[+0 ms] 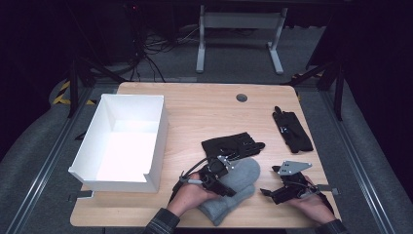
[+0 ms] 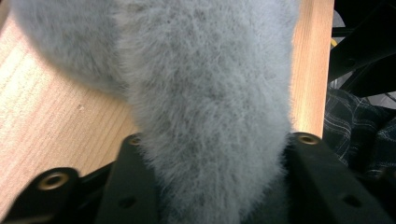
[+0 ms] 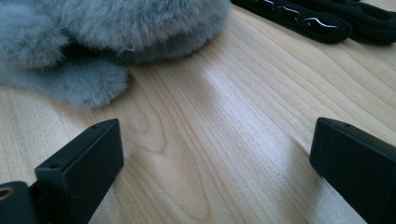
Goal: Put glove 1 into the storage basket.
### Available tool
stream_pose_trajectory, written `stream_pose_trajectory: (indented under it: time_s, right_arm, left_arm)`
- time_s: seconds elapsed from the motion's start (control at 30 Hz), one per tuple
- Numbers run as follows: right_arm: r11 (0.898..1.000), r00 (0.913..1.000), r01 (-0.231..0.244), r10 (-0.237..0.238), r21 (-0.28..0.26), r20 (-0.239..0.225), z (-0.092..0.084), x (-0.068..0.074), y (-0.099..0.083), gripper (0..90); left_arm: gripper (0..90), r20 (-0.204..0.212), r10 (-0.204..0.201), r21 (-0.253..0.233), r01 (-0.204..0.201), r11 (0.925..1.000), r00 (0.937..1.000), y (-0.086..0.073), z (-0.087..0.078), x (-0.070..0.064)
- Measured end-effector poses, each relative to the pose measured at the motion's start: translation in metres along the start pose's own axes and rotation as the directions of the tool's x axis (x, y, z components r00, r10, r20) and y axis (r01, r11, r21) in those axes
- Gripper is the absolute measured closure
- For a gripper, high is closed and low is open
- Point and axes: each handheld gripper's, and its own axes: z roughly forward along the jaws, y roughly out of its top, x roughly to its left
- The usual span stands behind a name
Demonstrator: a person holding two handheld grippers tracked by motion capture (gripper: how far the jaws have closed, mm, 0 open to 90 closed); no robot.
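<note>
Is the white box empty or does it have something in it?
Empty: the high view shows the white box with a bare floor inside.

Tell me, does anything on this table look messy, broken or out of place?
Nothing looks damaged or spilled. The grey fluffy mitten overlaps a black glove, and another black glove lies apart on the right. The white box sits slightly askew to the table edge.

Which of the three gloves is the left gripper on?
The fluffy grey mitten at the table's near edge; the left gripper has its jaws around it. The two black gloves lie farther back, untouched.
</note>
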Motion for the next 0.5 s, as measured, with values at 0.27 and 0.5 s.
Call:
stream_pose_trajectory:
  time_s: [0.27,0.5]
  right_arm:
    - [1.0,1.0,0.0,0.0,0.001,0.002,0.0,0.0,0.0,2.2]
    - [1.0,1.0,-0.001,0.001,0.007,0.001,0.001,0.0,0.0,0.7]
  left_arm:
    - [67.6,-0.044,0.02,0.001,-0.02,0.9998,0.9989,0.003,-0.013,-0.007]
    - [67.5,-0.08,0.022,-0.041,-0.025,0.9988,0.9966,0.006,-0.037,-0.012]
